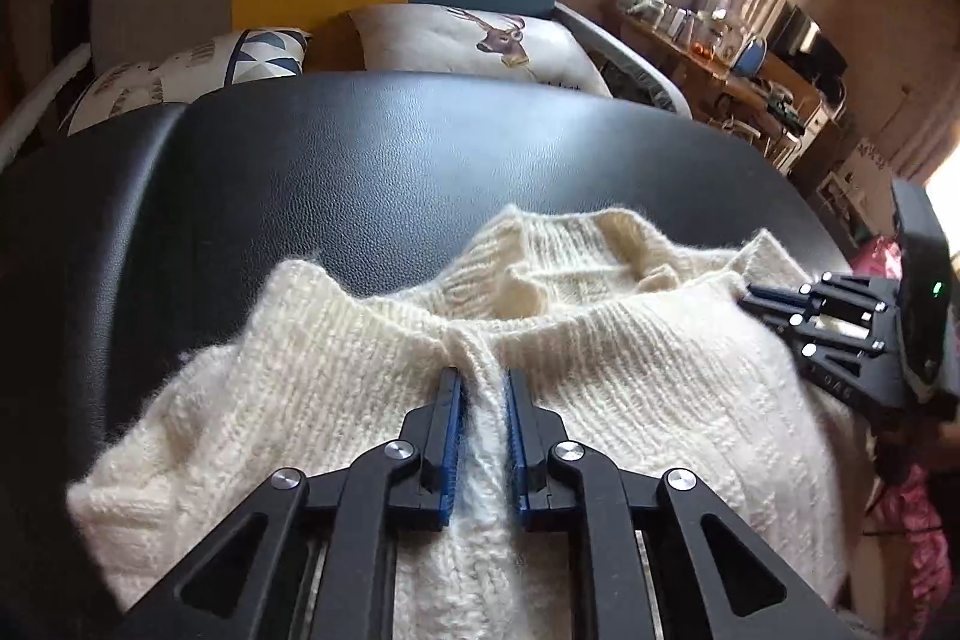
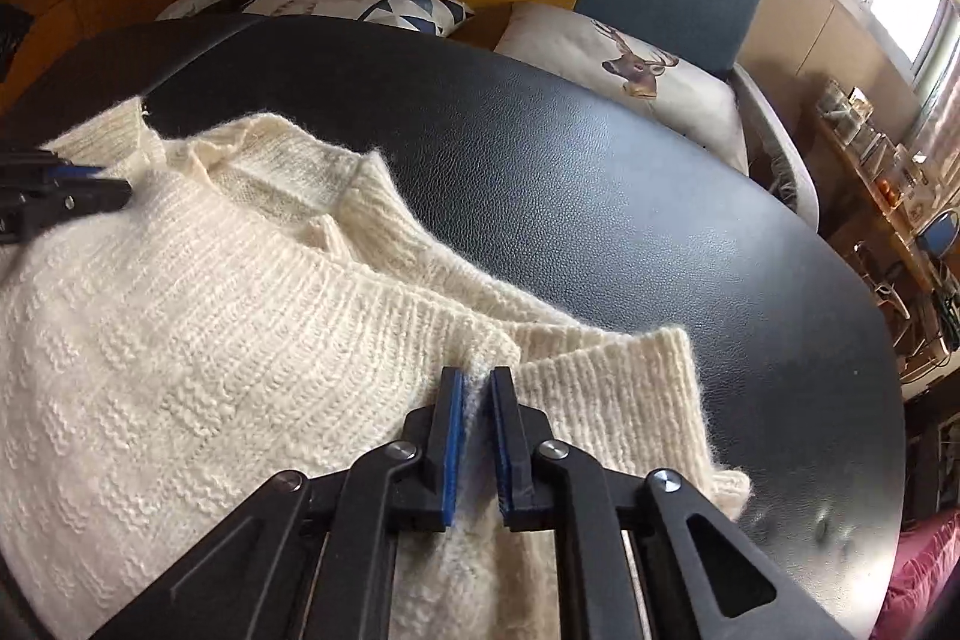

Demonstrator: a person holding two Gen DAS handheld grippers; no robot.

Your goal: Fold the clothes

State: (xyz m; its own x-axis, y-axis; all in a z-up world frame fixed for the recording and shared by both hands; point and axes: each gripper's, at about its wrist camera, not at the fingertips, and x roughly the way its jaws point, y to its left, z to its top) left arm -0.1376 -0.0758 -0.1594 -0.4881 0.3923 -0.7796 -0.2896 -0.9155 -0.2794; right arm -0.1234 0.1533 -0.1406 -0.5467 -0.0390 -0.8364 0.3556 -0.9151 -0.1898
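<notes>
A cream knitted sweater (image 1: 600, 376) is seen spread on a black leather-look table (image 1: 372, 172), its lower part cut off by the frame edge and hidden under the black linkages of both tools. A ridge of knit just below the ribbed neckline is pinched between the nearly closed blue-padded fingers of the left gripper (image 1: 483, 377). At the other shoulder of the sweater, a second fold is clamped by the right gripper (image 2: 477, 376), its pads separated only by the wool. The collar (image 2: 312, 196) is shown lying open toward the far side of the table. Beyond the table, a deer-print cushion (image 1: 480, 40) is propped on a sofa; the cluttered shelves further back are too blurred to be made out.
</notes>
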